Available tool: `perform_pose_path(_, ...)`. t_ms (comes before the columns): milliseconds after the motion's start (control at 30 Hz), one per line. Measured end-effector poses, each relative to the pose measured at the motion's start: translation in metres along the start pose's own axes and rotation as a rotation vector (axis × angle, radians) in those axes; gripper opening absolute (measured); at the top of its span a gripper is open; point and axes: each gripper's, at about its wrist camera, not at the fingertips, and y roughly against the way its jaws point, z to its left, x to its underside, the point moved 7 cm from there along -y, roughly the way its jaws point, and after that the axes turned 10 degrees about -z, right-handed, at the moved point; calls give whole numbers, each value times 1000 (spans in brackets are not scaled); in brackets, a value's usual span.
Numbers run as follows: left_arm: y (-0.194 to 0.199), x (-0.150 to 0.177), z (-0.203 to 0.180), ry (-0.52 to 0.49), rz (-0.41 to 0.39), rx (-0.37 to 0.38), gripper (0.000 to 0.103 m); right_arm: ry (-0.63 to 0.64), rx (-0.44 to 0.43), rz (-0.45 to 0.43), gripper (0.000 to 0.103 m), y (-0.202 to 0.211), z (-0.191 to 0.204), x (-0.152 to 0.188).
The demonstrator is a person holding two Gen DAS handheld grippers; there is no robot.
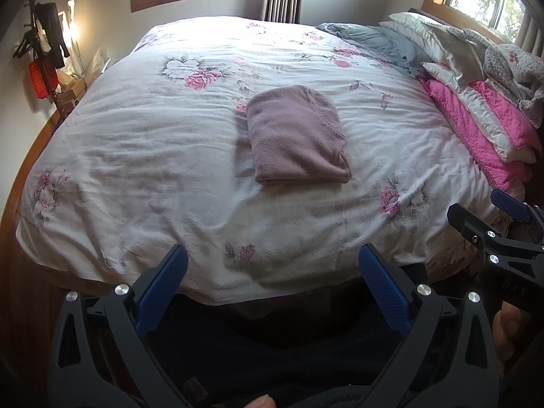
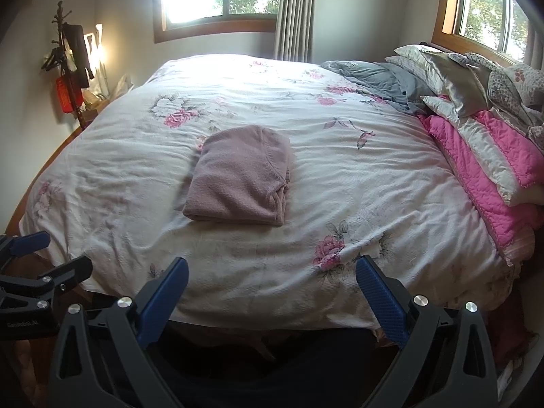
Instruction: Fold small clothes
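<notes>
A mauve knitted garment [image 1: 297, 136] lay folded into a compact rectangle near the middle of the bed [image 1: 136, 156], on a white bedspread printed with pink flowers, placed there where the surface was flattest and well apart from the bedding heaped along the right side. The left gripper [image 1: 272, 272] hung at the near edge of the bed with its blue-padded fingers spread apart and nothing between them; the right gripper [image 2: 272, 278] was held just beside it, likewise spread and empty. Both stood back from the garment rather than over it, which suggested the fold was judged finished and the piece left to rest. A pink quilt [image 2: 476, 176] and grey pillows [image 1: 384, 40] were stacked by the window, out of the working area, and a coat stand [image 2: 68, 61] stood in the far left corner
</notes>
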Motion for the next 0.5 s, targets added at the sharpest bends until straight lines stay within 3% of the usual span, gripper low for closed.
perform_pose_path(500,-4,0,2,-6,2,1,100,2,0,-2,99,-2,-2,0)
